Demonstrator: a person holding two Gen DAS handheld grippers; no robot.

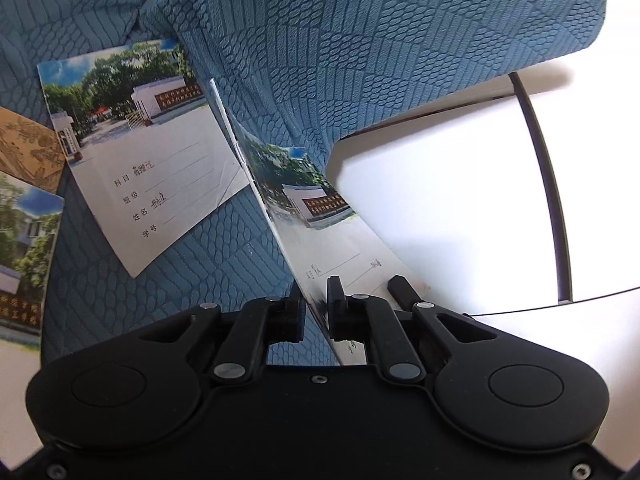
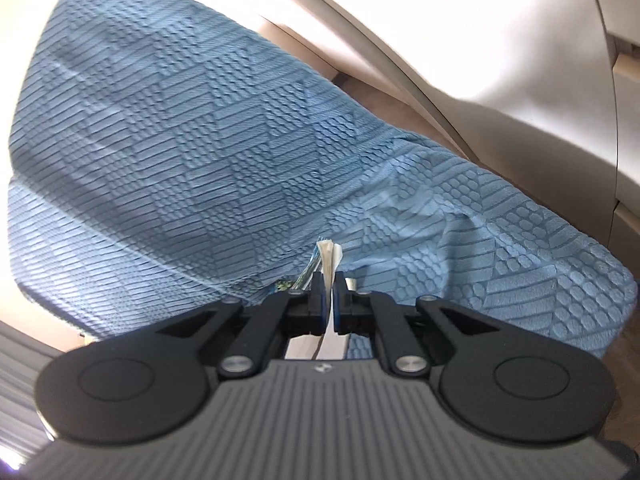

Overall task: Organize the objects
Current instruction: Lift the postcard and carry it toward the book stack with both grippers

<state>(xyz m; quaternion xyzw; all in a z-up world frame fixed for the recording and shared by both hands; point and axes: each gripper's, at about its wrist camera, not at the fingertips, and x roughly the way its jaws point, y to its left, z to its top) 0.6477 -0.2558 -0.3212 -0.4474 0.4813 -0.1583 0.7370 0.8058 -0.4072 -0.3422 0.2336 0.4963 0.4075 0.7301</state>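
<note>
Left wrist view shows four notebooks: the left gripper [image 1: 316,304] clamps one notebook [image 1: 320,232] above the blue sofa [image 1: 360,40], three lie flat. Right gripper [image 2: 329,300] pinches a booklet [image 2: 329,258].

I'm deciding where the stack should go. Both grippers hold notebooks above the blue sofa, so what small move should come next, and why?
Probably carry the left gripper across and lay its notebook squarely on the loose notebook lying flat on the sofa cover. They share the same cover photo, so they would stack neatly. The right gripper is shut on another thin booklet, which could follow.
</note>
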